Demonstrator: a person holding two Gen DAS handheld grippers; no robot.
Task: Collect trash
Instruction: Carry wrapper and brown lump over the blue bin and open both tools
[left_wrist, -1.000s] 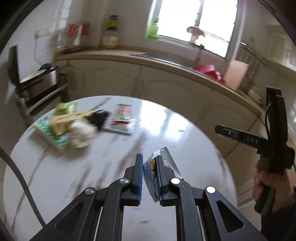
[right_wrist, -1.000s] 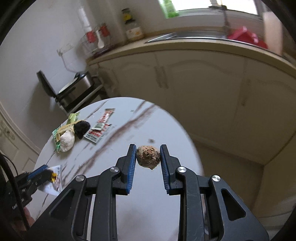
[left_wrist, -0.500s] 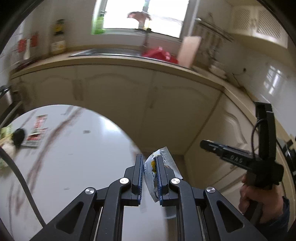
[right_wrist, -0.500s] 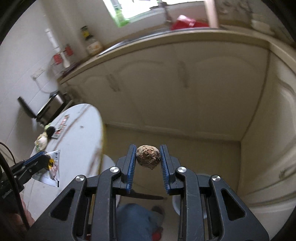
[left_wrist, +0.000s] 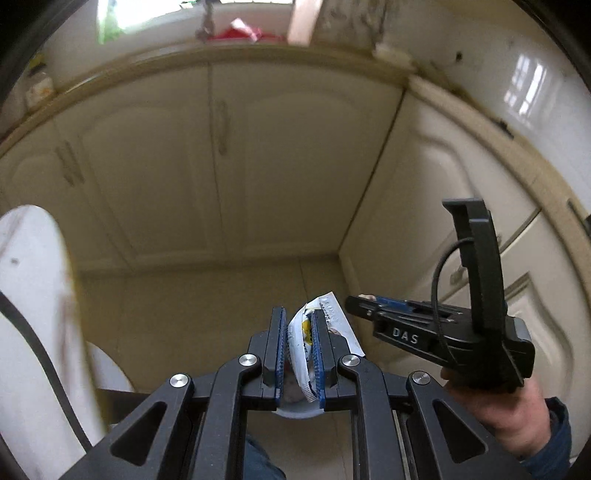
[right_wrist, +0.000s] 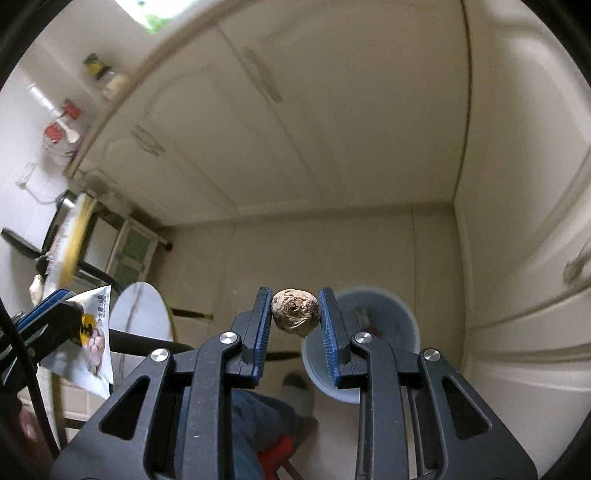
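Observation:
My left gripper (left_wrist: 299, 328) is shut on a white snack wrapper (left_wrist: 301, 350), held above the floor; the wrapper also shows in the right wrist view (right_wrist: 92, 339). My right gripper (right_wrist: 295, 314) is shut on a brown crumpled ball of trash (right_wrist: 295, 312). A pale blue trash bin (right_wrist: 388, 317) stands on the floor just beyond and right of the ball, with some trash inside. In the left wrist view the bin's rim (left_wrist: 295, 413) peeks out under my fingers, and the right gripper (left_wrist: 360, 304) is at the right.
Cream cabinet doors (left_wrist: 221, 166) meet in a corner behind the bin. The round marble table's edge (left_wrist: 37, 295) is at the left. A white stool (right_wrist: 142, 310) stands left of the bin. The person's leg and foot (right_wrist: 299, 391) are below.
Both grippers have swung right, away from the table, and tilted down toward the floor. The bin has come into view. Both still hold their trash.

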